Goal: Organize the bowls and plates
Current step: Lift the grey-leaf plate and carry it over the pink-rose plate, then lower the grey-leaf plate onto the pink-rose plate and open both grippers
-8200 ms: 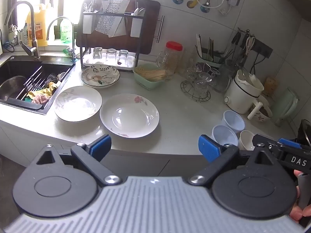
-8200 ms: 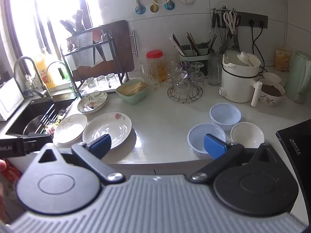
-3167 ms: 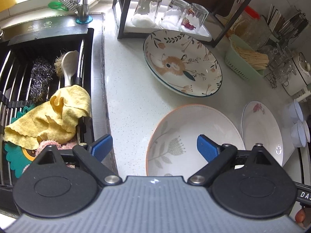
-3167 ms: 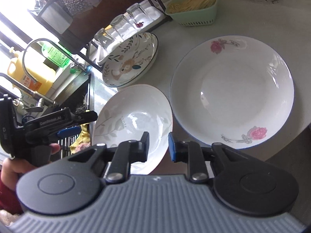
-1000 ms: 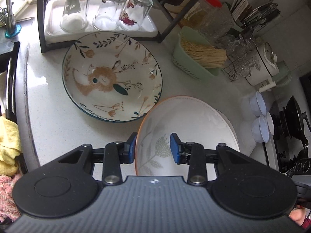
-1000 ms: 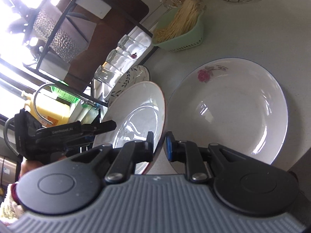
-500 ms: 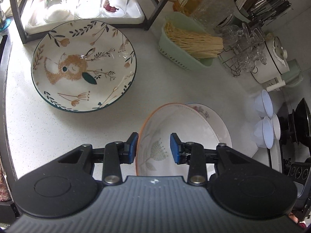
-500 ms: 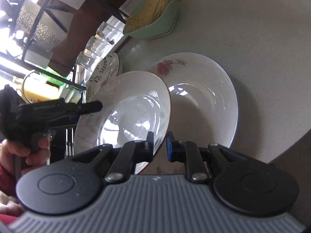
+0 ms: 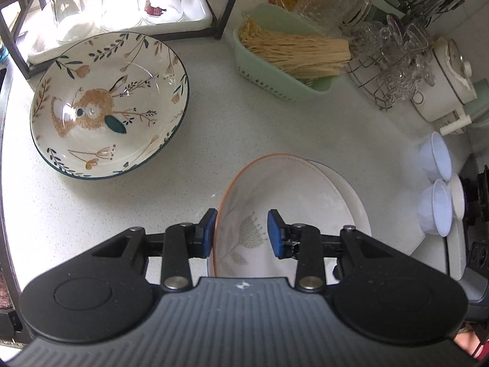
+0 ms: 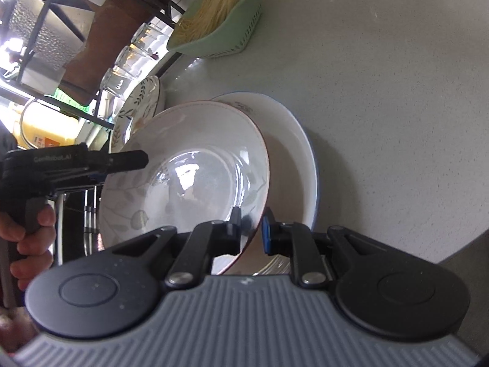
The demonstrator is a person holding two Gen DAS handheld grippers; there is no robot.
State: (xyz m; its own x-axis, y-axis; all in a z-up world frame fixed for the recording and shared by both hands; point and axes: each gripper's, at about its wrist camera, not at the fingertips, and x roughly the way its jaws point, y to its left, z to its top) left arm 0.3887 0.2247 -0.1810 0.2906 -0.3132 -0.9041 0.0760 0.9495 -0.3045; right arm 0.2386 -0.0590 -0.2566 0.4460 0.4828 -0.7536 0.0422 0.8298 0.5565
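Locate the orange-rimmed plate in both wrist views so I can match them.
Left wrist: orange-rimmed plate at bottom centre, rim between the left tongs, over the white plate.
Right wrist: centre-left, rim pinched by the right tongs.
Shared landmark: green noodle basket.

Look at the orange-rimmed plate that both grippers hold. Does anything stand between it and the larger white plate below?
Nothing visible does. The orange-rimmed plate hangs tilted over the larger white plate, whose showing part is bare. The rabbit bowl and green basket stand apart.
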